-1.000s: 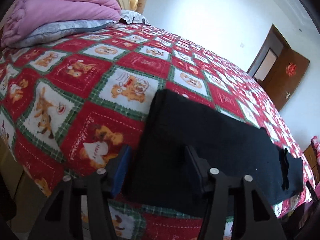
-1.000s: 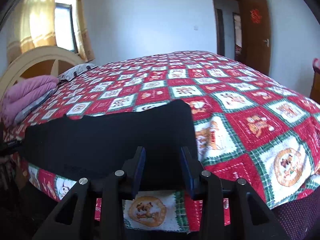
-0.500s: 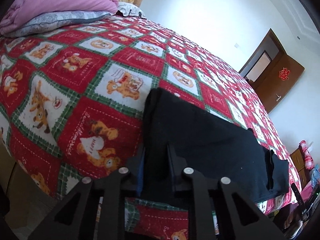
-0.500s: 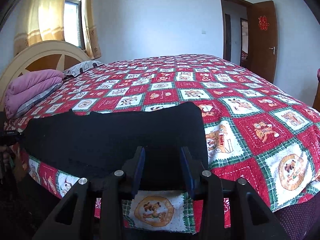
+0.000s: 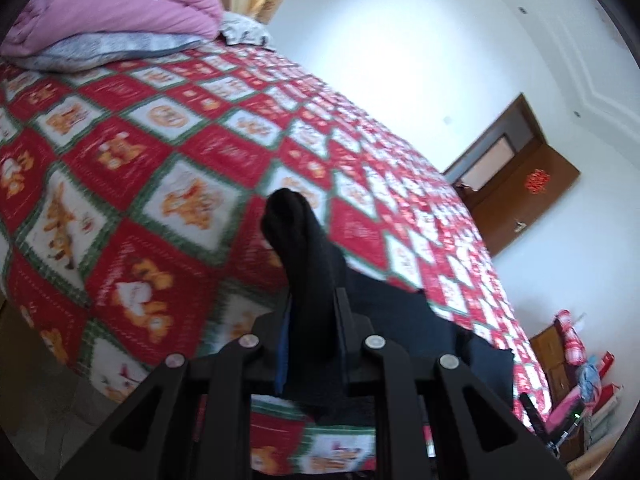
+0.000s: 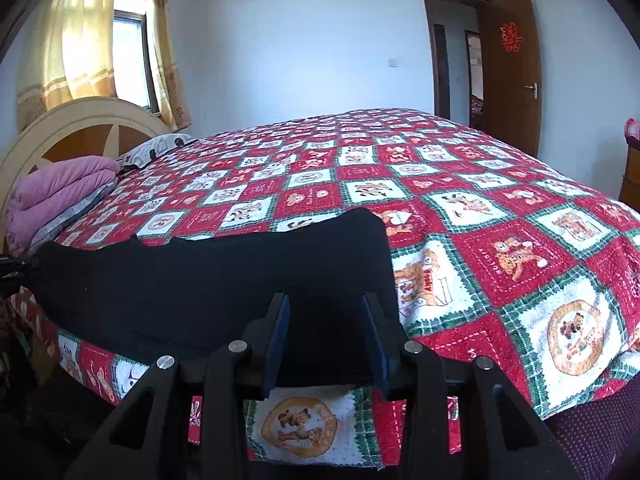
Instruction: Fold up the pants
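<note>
My left claw (image 5: 310, 320) is pinched shut on one end of the pants (image 5: 384, 320), bunching it up off the bed (image 5: 120, 160). My right claw (image 6: 326, 336) stands part open astride the other end, pads apparently not pressing. The pants (image 6: 208, 280) lie long, left to right along the near edge of the bed (image 6: 500, 240), so I judge the left end goes across toward the right.

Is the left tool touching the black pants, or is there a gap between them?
Touching. In the left wrist view, the left tool is shut on the black pants: both fingers press a bunched fold that rises between them, lifted off the quilt.
</note>
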The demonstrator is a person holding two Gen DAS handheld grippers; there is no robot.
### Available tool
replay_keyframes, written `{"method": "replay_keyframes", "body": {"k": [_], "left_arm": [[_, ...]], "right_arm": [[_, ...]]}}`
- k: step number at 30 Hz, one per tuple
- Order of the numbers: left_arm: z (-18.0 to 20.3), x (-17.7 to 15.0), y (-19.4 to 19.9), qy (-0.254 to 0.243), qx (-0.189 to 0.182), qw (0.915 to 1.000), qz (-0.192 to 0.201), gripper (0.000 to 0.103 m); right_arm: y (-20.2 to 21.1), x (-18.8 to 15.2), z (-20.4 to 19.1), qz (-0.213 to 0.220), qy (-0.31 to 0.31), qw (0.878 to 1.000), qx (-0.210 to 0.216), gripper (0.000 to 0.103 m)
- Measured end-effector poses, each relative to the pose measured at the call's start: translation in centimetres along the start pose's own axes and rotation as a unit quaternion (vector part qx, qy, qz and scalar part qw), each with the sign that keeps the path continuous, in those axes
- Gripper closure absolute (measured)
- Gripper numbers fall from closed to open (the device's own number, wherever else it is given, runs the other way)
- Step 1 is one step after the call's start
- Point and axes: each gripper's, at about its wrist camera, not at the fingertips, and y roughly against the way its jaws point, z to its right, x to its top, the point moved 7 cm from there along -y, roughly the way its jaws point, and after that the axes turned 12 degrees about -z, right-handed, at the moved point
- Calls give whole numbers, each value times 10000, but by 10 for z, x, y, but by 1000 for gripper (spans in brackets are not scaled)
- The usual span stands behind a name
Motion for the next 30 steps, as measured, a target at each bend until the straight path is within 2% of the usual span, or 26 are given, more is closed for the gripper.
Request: {"method": "replay_keyframes", "body": {"k": [13,20,30], "left_arm": [[73,-3,4,-714,-634,9954,-6,84],[131,0,-10,-1168,-1132,9866,-109,84],[203,-17,-36,-1830,-1400,9717,-513,84]], "right_arm": [[-5,-2,11,-192,-318,9993,103,64],[-7,-1,26,-305,-702,9969,161,64],[-8,-1,24,-318,-592,9977,95,64]]}}
